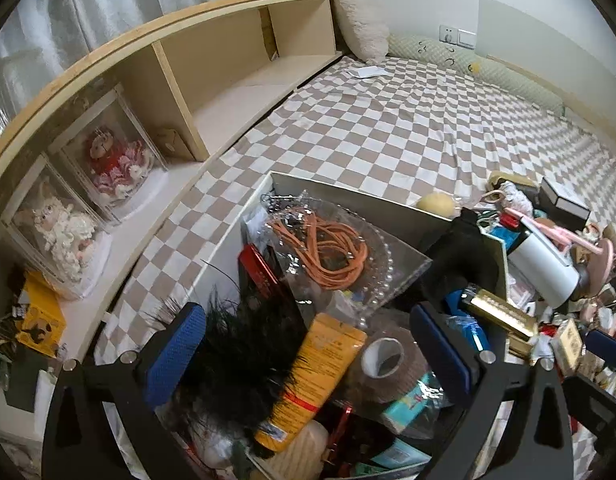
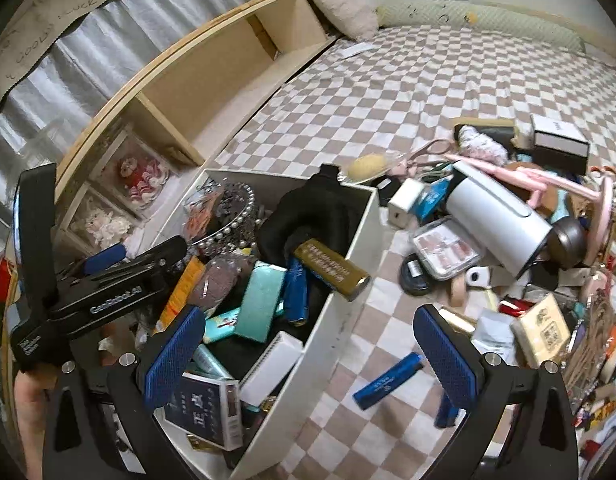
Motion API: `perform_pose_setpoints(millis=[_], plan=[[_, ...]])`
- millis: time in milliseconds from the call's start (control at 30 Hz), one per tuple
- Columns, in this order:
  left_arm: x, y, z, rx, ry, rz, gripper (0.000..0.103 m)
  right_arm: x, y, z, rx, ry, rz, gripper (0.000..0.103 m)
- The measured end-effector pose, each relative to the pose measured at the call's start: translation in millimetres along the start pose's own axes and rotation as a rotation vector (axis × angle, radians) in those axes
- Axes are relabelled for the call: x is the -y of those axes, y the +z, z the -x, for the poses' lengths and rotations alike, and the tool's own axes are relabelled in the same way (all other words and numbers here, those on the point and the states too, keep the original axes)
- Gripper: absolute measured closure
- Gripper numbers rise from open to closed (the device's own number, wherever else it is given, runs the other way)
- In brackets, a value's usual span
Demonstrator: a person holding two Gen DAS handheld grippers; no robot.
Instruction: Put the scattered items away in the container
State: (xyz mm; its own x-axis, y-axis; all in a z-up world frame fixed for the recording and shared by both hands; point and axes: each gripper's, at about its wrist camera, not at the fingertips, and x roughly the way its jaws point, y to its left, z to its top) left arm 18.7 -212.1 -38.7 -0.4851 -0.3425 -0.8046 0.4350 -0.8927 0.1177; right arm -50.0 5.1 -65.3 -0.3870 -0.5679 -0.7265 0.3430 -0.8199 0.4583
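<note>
Your white container (image 2: 340, 320), lower centre of frame on the checkered bed (image 2: 388, 92), is holding a gold tube (image 2: 332, 268), teal box (image 2: 262, 304) and orange cord (image 1: 328, 248). You are keeping both hand-held grippers, left (image 1: 308, 340) and right (image 2: 308, 352), spread and empty.

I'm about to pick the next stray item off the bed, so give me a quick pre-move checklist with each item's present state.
1. Left gripper empty, jaws wide: ok.
2. Right gripper empty, jaws wide: ok.
3. White container has room left: not ok, heaped near the rim.
4. Gold box settled inside: not ok, it leans over the container's wall.
5. Blue tube on the checkered sheet free to grab: ok, it lies apart from the pile.
6. White cylindrical appliance stable: cannot tell, it lies tilted on clutter.
</note>
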Motion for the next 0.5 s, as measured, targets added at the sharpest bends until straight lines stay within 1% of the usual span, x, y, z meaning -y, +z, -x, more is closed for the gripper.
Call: perform_pose_setpoints(millis=[200,267,367,500], plan=[[5,-1,4,-0.006,-0.044,0.029,0.0,9,-1,8,0.015,-0.023,-0.011,0.0],[7,-1,7,-0.003,-0.066,0.034,0.0,13,-2,14,0.041,-0.028,-0.016,0.0],[11,-1,11,0.009,-0.096,0.041,0.0,18,-3,23,0.082,-0.046,-0.016,0.0],[17,-1,18,0.042,-0.119,0.03,0.0,27,-4,30,0.084,-0.076,-0.013,0.0]])
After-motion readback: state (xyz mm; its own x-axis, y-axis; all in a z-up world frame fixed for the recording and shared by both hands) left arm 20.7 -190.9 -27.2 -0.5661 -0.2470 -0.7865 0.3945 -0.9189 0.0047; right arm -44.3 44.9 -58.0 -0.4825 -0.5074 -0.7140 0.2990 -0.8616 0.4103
